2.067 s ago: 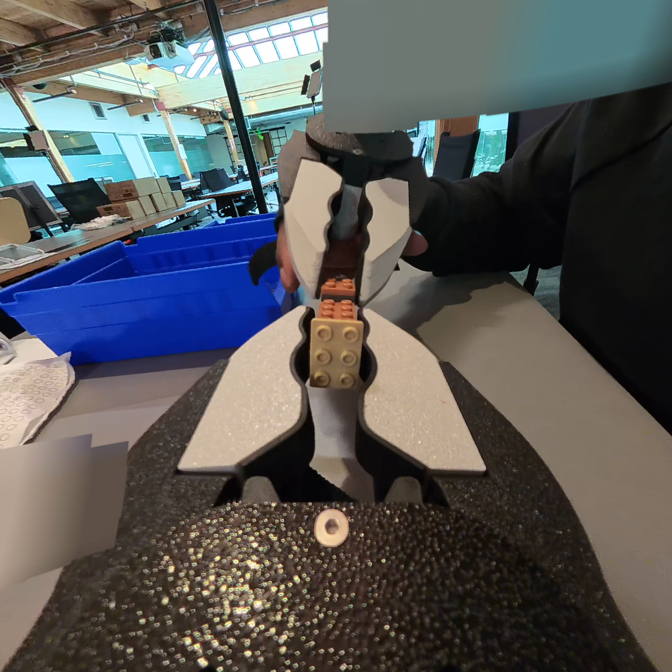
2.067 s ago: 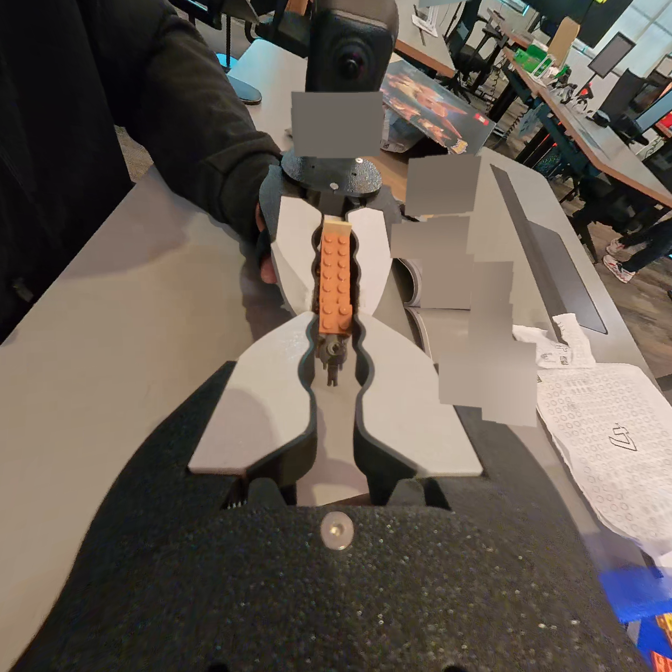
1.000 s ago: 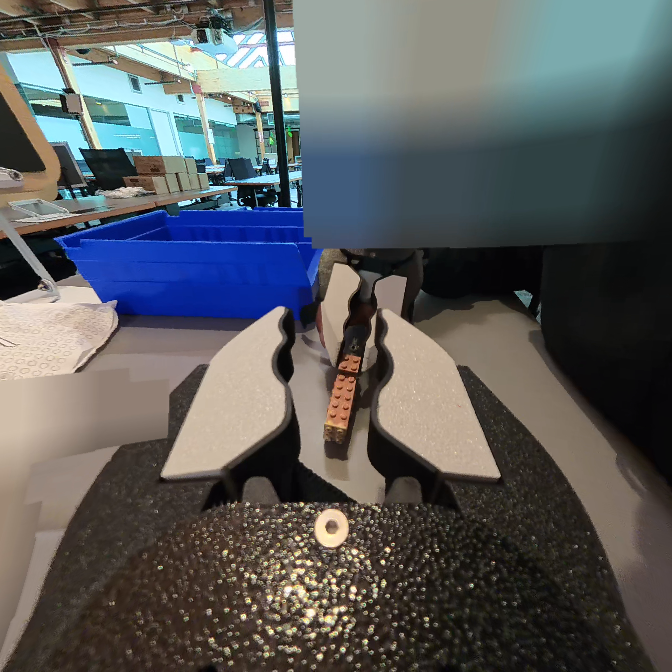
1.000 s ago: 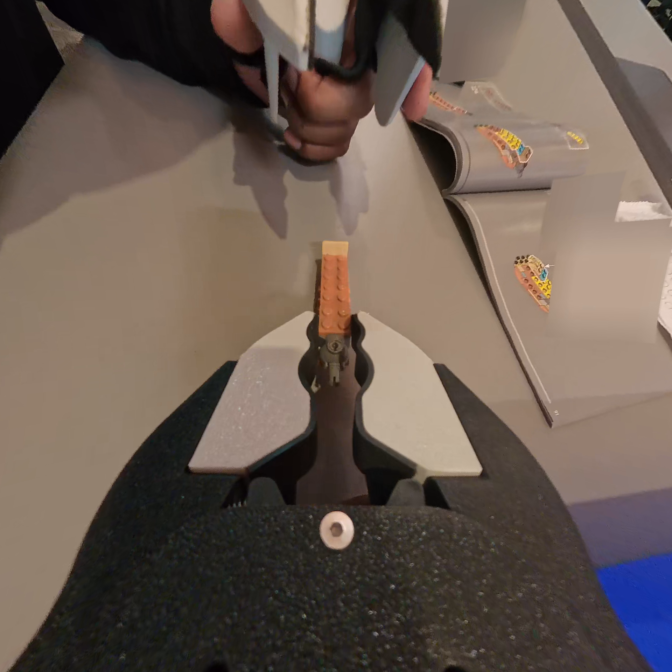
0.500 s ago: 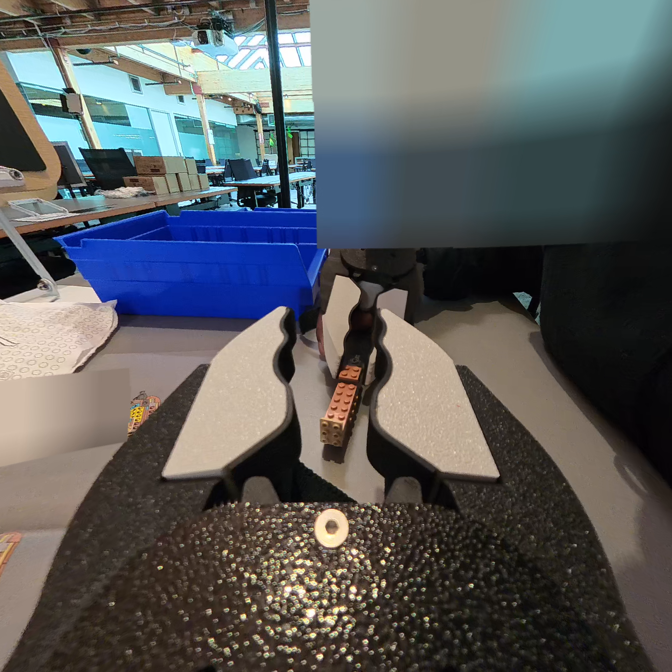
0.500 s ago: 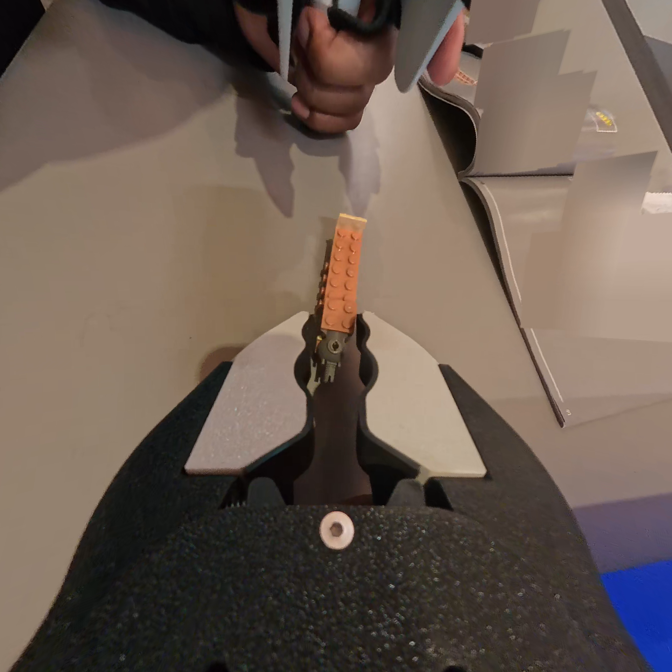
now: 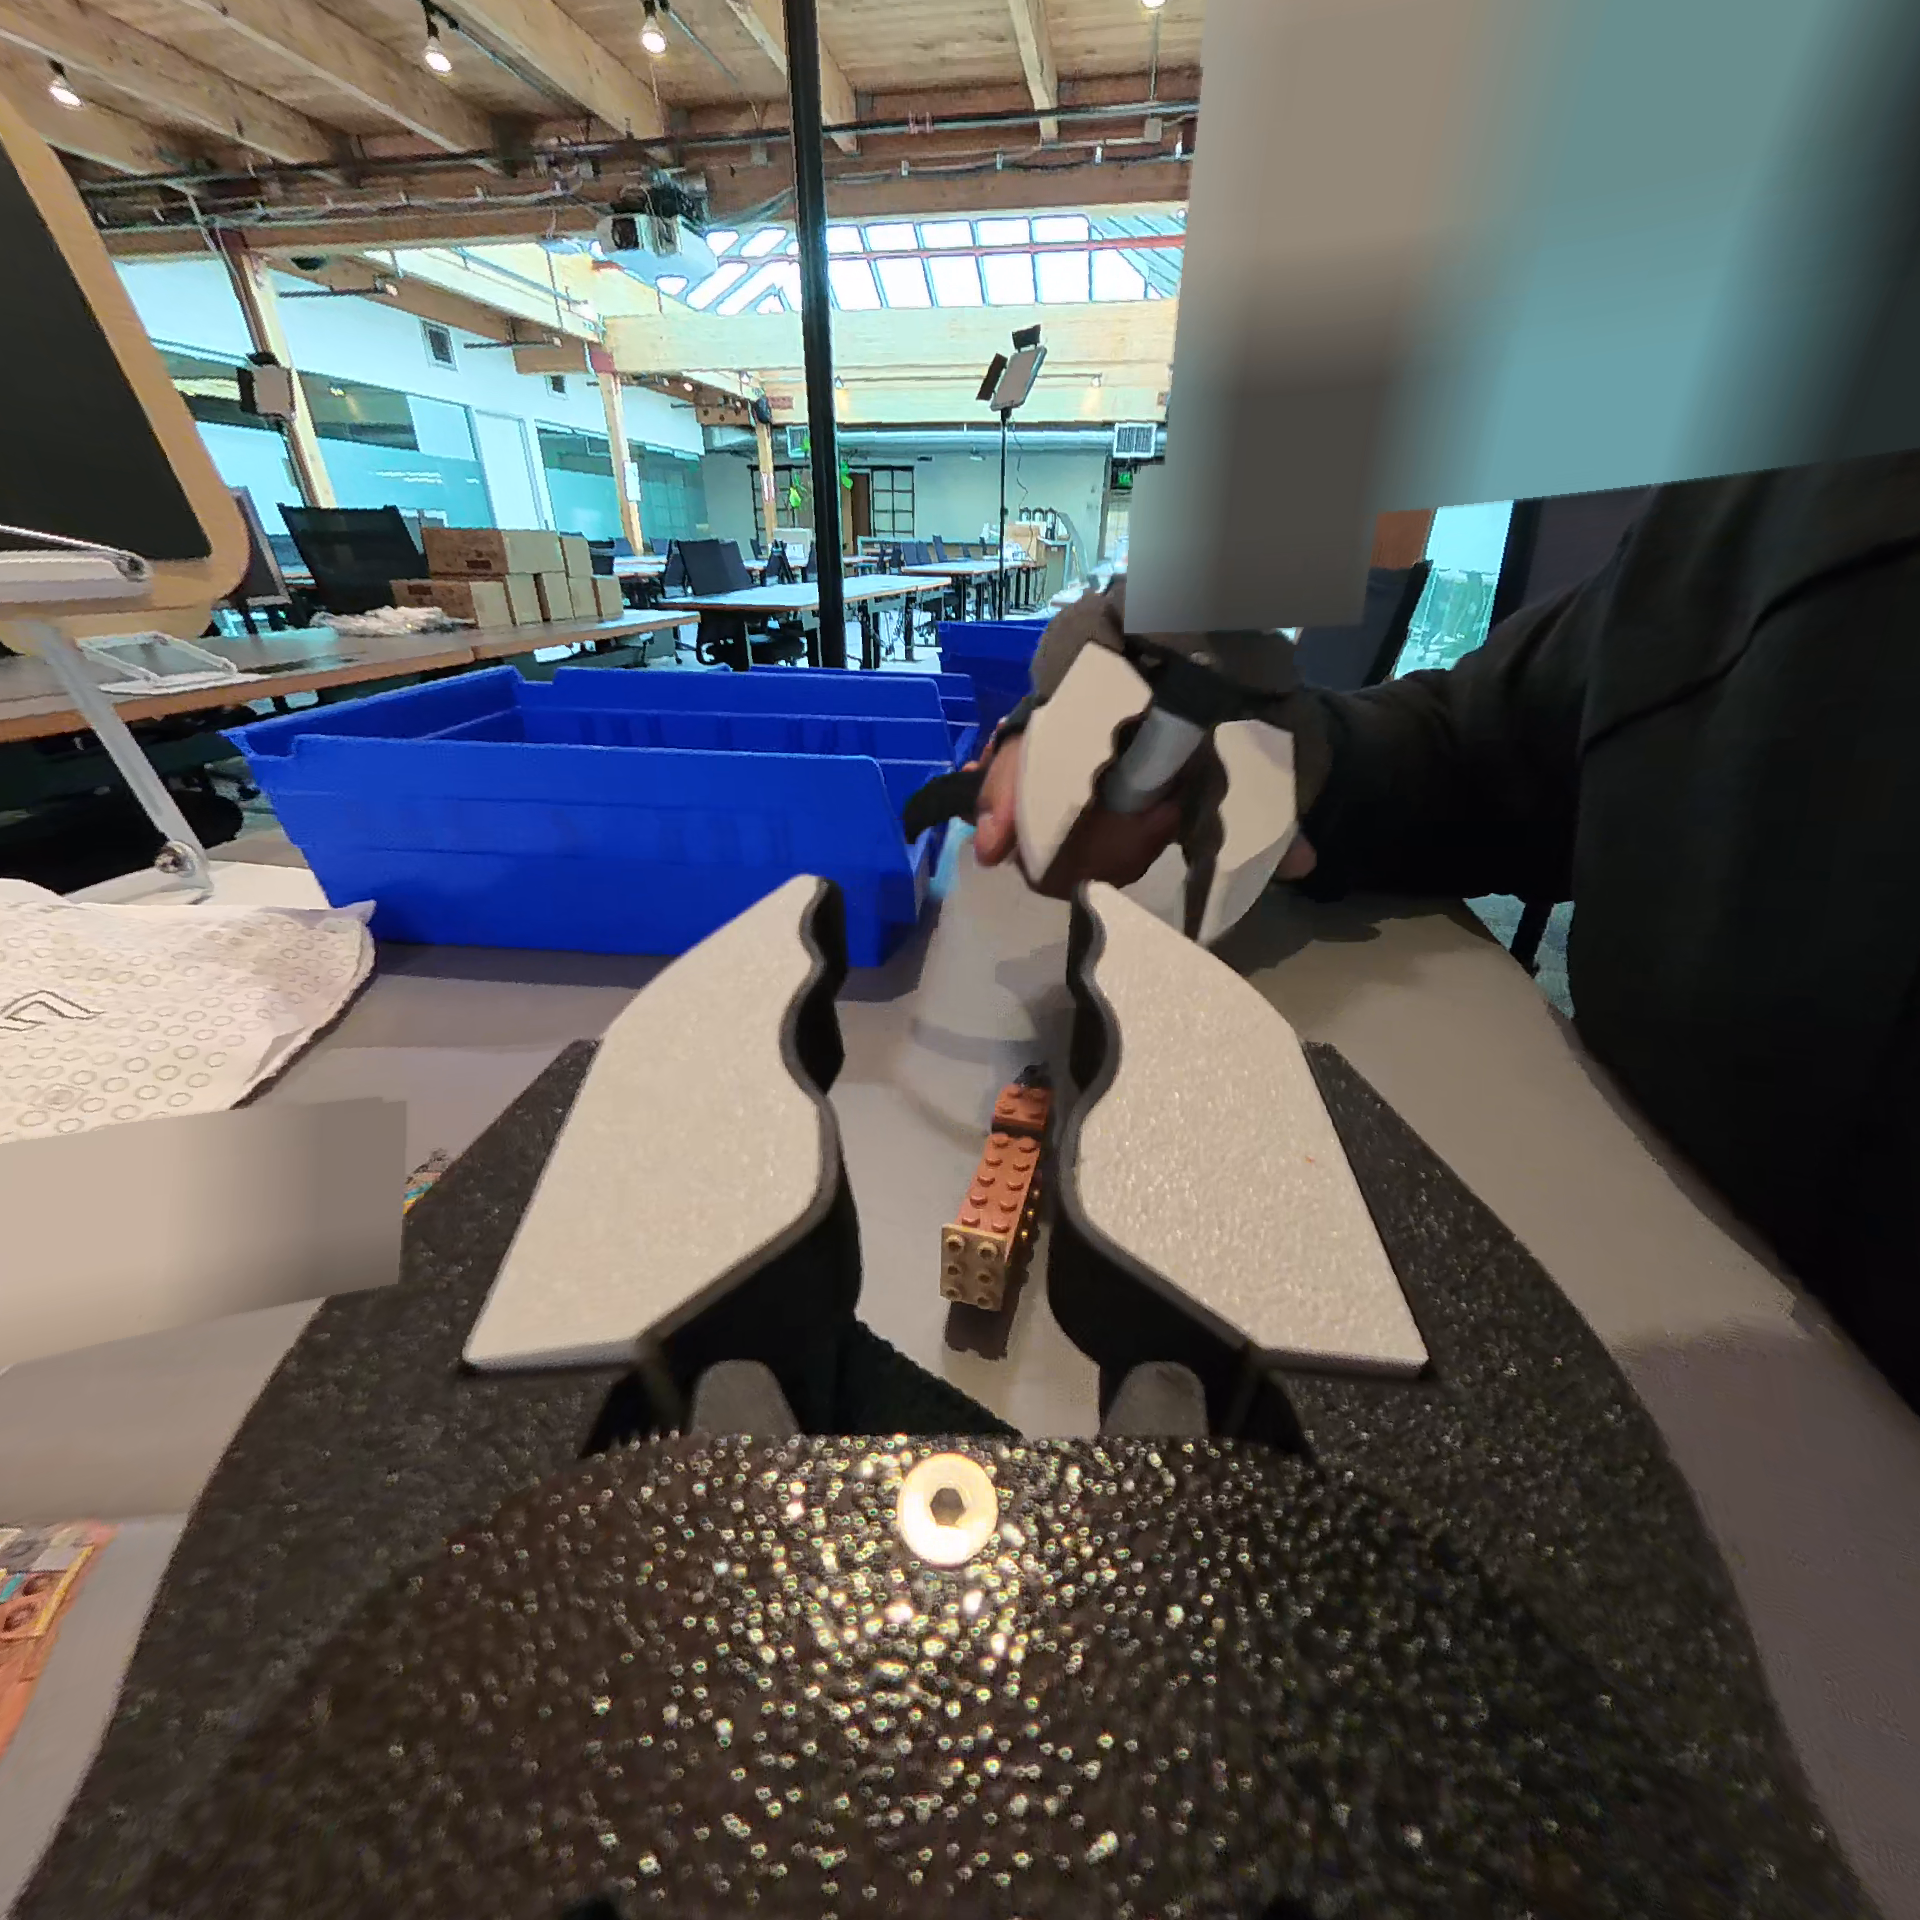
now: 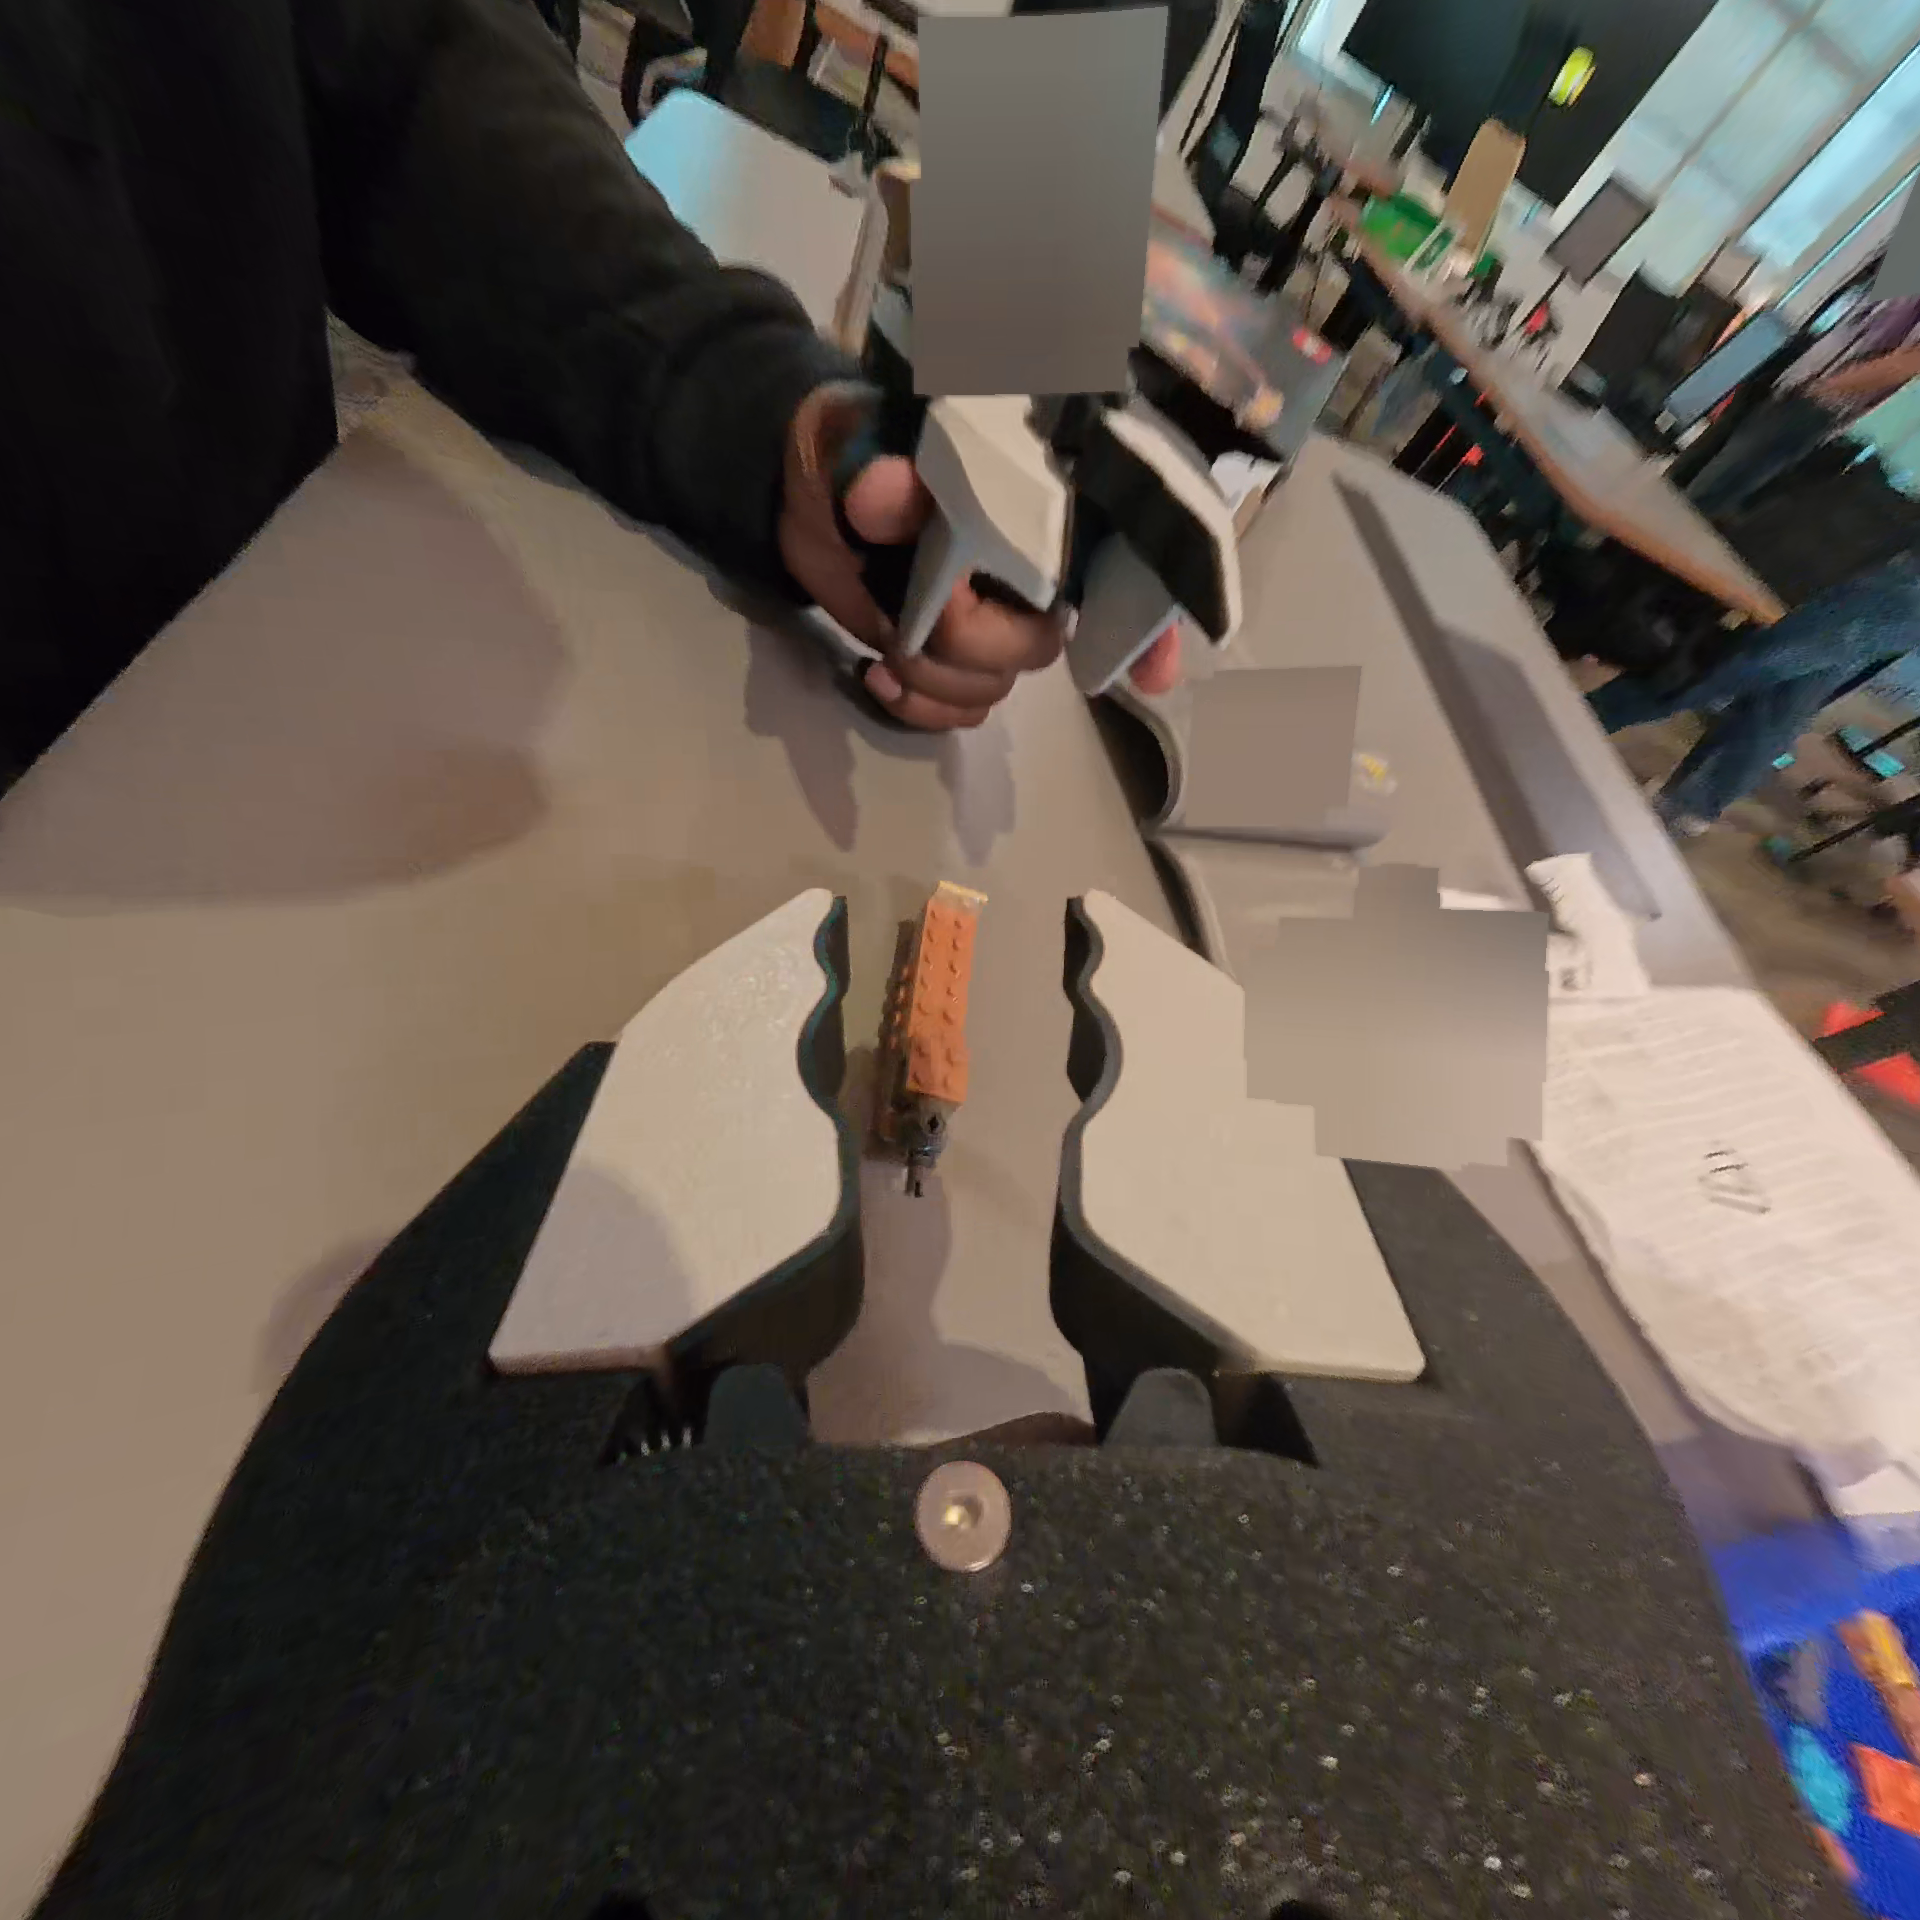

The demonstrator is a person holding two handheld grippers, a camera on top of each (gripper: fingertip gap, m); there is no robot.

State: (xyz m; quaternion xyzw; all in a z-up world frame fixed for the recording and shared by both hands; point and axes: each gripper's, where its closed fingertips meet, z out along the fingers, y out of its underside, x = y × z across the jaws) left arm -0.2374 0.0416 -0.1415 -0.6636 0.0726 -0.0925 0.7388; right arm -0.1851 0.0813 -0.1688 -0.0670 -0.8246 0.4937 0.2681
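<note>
A long orange brick assembly [image 7: 994,1195] with a tan end and a small dark piece at its far end lies on the grey table [image 7: 1455,997]. My left gripper [image 7: 951,914] is open and empty, and the assembly lies low between its fingers, close to the right finger [image 7: 1195,1143]. In the right wrist view the assembly [image 8: 935,1018] lies on the table between the spread fingers of my open right gripper [image 8: 956,925], with a gap on both sides. The right gripper [image 7: 1143,800] also shows raised above the table in the left wrist view. The left gripper [image 8: 1049,561] shows beyond the assembly in the right wrist view.
Blue bins [image 7: 582,821] stand on the table behind the left gripper. Printed white paper [image 7: 135,1018] lies at the left. An open booklet [image 8: 1174,790] and more white paper [image 8: 1714,1164] lie to the right of the assembly. A person's dark sleeves [image 8: 582,312] reach in.
My right gripper opened and let go of the brick assembly, which now lies on the table, and it drew back and up. My left gripper released the assembly about two seconds ago and stays open.
</note>
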